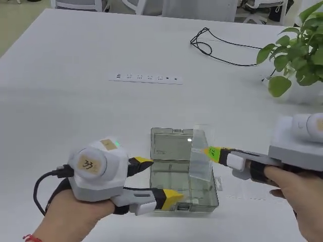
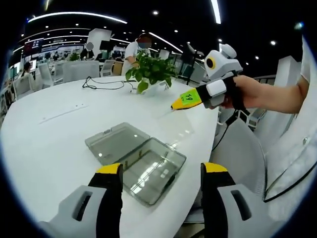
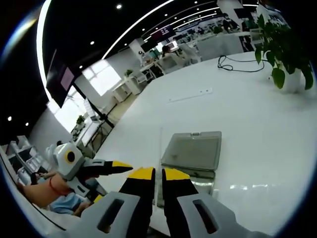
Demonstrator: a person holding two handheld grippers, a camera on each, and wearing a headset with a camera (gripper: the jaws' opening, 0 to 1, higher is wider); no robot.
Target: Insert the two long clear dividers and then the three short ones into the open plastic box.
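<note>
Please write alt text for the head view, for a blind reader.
The right gripper holds a clear divider upright over the open plastic box on a white table. The left gripper, jaws open, is at the box's near left side. Behind lie a power strip, a cable and a plant.

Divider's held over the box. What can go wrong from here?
1. The right gripper pinches the clear divider by one edge; it may twist and go in crooked.
2. The left gripper is open by the box, not gripping it, so the box may slide on the smooth table.
</note>
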